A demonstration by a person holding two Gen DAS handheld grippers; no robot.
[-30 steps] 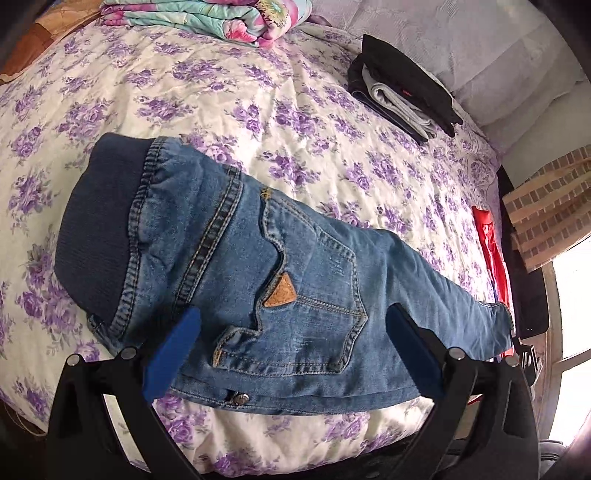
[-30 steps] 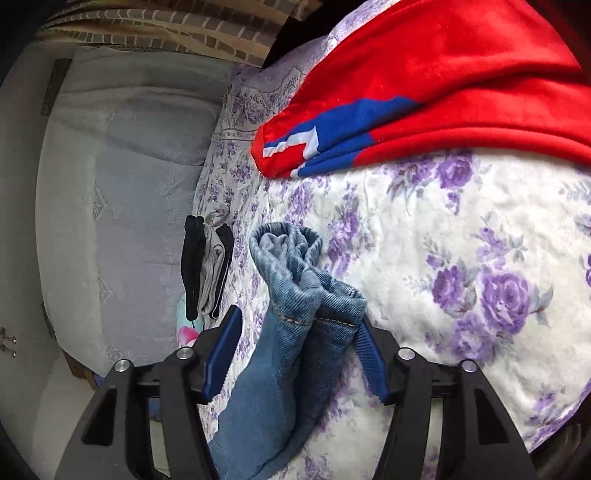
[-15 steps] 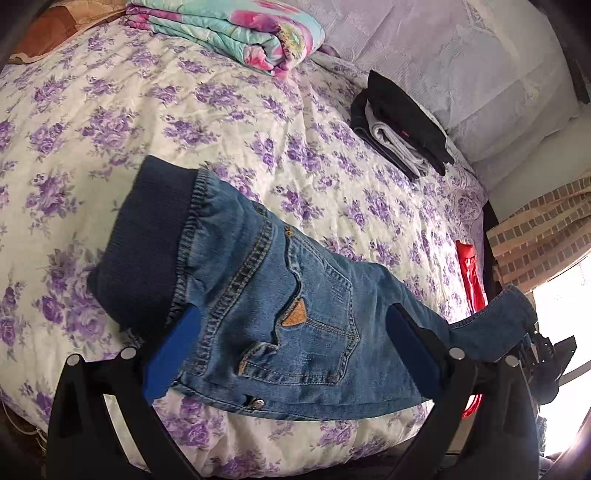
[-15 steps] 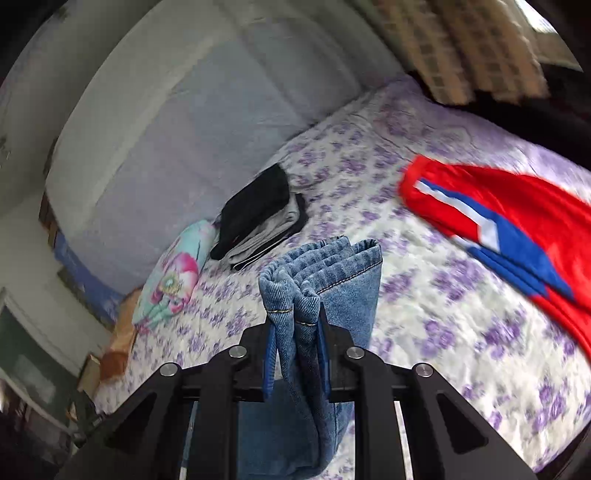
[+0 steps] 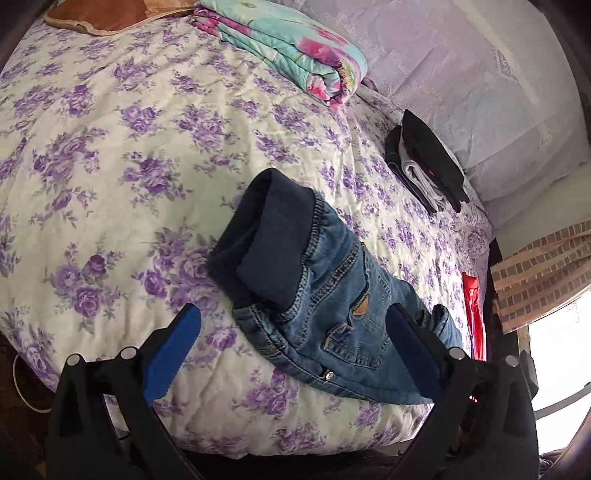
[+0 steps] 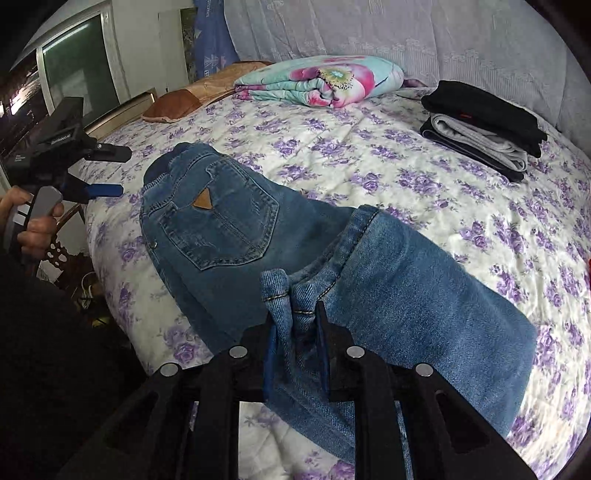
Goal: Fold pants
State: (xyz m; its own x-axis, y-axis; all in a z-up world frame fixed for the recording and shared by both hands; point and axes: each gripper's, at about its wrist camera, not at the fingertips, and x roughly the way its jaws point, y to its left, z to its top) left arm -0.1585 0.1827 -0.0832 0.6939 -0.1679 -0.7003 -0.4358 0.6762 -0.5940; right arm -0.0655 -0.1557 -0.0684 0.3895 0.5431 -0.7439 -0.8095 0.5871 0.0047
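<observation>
Blue jeans (image 5: 332,295) with a dark knit waistband (image 5: 255,236) lie on the floral bedspread (image 5: 122,155). In the right wrist view the jeans (image 6: 221,221) show a back pocket with a tan patch. My right gripper (image 6: 295,325) is shut on the bunched leg cuffs (image 6: 291,295) and holds them over the thigh part, with the legs doubled back. My left gripper (image 5: 291,332) is open and empty, just short of the waist end; it also shows in the right wrist view (image 6: 107,173) at the left of the jeans.
A folded floral blanket (image 5: 295,48) and a brown cushion (image 5: 99,14) lie at the bed's far side. A stack of folded black and grey clothes (image 5: 428,162) sits near the pillows. A red garment (image 5: 472,314) lies at the right edge.
My right gripper has carried the cuffs over towards the waist, doubling the legs back. My left gripper has drawn back from the jeans and stays open.
</observation>
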